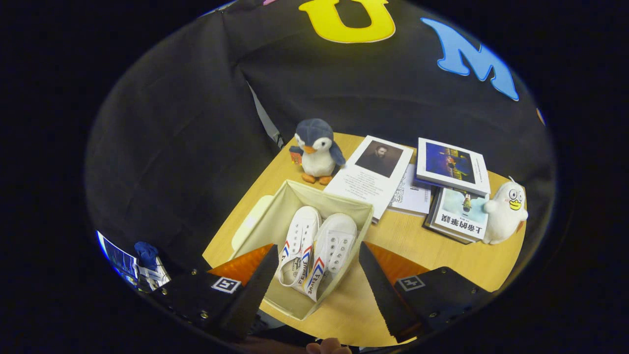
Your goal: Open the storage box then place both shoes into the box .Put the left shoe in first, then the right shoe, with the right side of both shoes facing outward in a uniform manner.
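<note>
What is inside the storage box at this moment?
Two white shoes lie side by side in the open storage box, toes toward the penguin plush. The open gripper hovers above; the floor beneath them is hidden.

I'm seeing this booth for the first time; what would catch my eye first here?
The pair of white shoes lying side by side in the open storage box, seen between the spread fingers of the hand-held gripper, which holds nothing. Beyond the box, a plush penguin stands on the round wooden table, with books and a white plush duck alongside.
</note>
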Tool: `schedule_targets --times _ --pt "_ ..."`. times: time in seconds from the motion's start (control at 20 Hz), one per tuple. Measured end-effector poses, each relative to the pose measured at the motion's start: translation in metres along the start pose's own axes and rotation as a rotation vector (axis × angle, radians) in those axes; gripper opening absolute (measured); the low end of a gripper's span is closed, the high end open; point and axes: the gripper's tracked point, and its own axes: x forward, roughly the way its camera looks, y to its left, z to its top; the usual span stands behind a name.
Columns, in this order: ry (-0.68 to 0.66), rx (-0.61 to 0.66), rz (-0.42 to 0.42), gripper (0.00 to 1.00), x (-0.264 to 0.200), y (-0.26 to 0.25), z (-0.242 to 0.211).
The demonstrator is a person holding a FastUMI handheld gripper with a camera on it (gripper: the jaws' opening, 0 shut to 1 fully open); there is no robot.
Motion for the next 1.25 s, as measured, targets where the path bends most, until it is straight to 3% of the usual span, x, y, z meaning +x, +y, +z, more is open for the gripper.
schedule_targets --times 0.25,0.5,0.75,0.9,1.25 --pt "-0.225 0.049 -0.107 1.00 -0.070 -0.044 0.024" --pt "-0.548 0.076 -0.270 0.99 -0.174 -0.099 0.041" --pt "-0.874 0.078 -0.378 0.99 -0.264 -0.116 0.048" --pt "-0.938 0.059 -0.433 0.99 -0.285 -0.113 0.047" --pt "-0.905 0.084 -0.489 0.99 -0.291 -0.109 0.035"
